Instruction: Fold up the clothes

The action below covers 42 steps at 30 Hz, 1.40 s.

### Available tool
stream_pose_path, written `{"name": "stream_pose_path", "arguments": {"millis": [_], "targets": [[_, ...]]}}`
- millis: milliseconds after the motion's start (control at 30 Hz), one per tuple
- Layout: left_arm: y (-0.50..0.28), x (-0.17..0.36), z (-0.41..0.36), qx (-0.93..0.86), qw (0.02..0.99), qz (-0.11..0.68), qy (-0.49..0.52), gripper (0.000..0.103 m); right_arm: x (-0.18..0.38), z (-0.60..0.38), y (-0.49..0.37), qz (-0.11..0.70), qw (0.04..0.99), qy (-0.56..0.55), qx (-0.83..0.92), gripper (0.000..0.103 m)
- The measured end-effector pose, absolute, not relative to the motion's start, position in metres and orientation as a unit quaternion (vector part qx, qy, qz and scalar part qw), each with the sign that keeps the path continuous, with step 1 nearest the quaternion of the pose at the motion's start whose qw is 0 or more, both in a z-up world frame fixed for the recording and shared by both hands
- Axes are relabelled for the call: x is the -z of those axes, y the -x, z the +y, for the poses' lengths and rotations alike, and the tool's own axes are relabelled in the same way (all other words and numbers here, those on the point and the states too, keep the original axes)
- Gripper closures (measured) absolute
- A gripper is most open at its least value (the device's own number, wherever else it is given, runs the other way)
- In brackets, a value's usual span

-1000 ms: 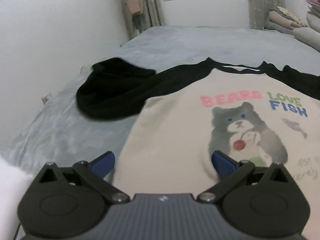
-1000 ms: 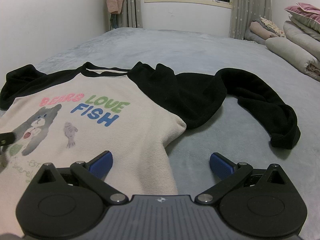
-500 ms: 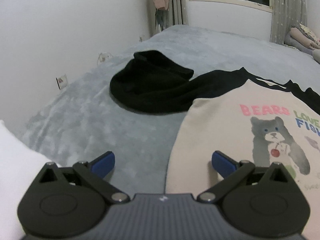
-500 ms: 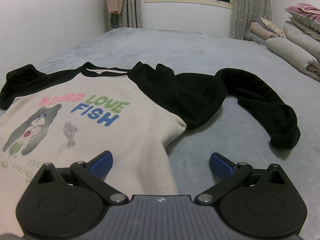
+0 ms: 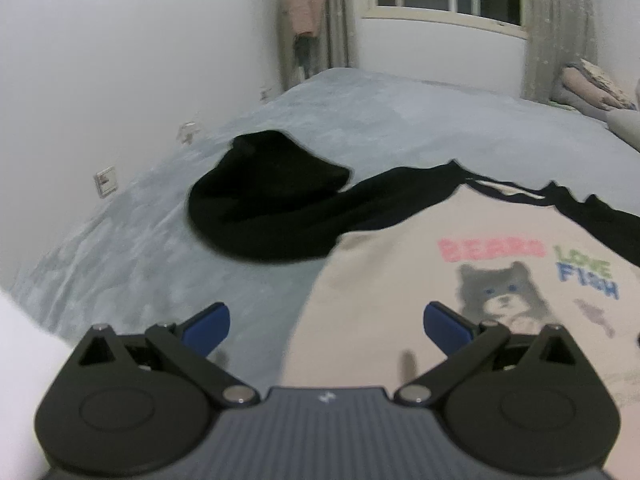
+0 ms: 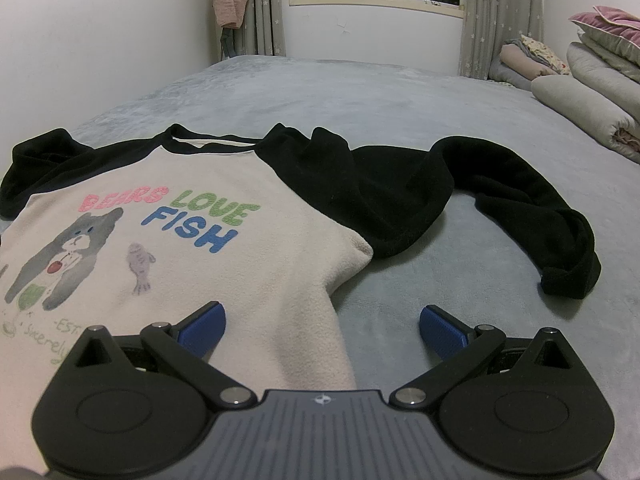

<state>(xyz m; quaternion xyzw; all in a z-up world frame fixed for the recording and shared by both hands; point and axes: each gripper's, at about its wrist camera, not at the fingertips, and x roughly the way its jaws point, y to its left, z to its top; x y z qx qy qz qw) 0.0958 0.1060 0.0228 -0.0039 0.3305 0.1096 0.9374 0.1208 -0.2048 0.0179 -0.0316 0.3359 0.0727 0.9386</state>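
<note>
Sweatshirt (image 6: 248,248): cream body with black sleeves, lying flat and print side up on the bed (image 6: 360,92); it fills the left and centre of the right wrist frame and the right half of the left wrist frame.
Left sleeve (image 5: 272,208): bunched in a black heap at centre of the left wrist frame.
Right sleeve (image 6: 520,200): stretched toward the right edge of the right wrist frame, cuff bent downward.
Left tongs (image 5: 326,322): spread wide, holding nothing, straddling the shirt's side edge.
Right tongs (image 6: 322,326): spread wide, holding nothing, over the opposite side edge.
Bedding (image 6: 592,88): stacked at upper right.
</note>
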Motion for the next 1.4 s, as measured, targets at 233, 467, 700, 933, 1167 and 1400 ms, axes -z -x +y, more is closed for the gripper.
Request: {"name": "stream_pose_path", "arguments": {"millis": [233, 467, 700, 933, 1167, 1400], "targets": [[-0.117, -0.006, 0.060, -0.081, 0.919, 0.386, -0.020, 0.000, -0.018, -0.205, -0.121, 0.336, 0.939, 0.032, -0.073, 0.000], [-0.105, 0.017, 0.061, -0.090, 0.933, 0.349, 0.016, 0.000, -0.018, -0.205, -0.120, 0.336, 0.939, 0.032, -0.073, 0.000], [-0.107, 0.016, 0.059, -0.093, 0.932, 0.350, 0.005, 0.000, -0.018, -0.205, -0.120, 0.336, 0.938, 0.032, -0.073, 0.000], [-0.107, 0.016, 0.059, -0.093, 0.932, 0.350, 0.004, 0.000, -0.018, -0.205, -0.120, 0.336, 0.938, 0.032, -0.073, 0.000], [-0.106, 0.016, 0.059, -0.093, 0.932, 0.350, 0.004, 0.000, -0.018, -0.205, -0.120, 0.336, 0.938, 0.032, -0.073, 0.000], [-0.106, 0.016, 0.059, -0.093, 0.932, 0.350, 0.004, 0.000, -0.018, -0.205, -0.120, 0.336, 0.938, 0.034, -0.072, 0.000]]}}
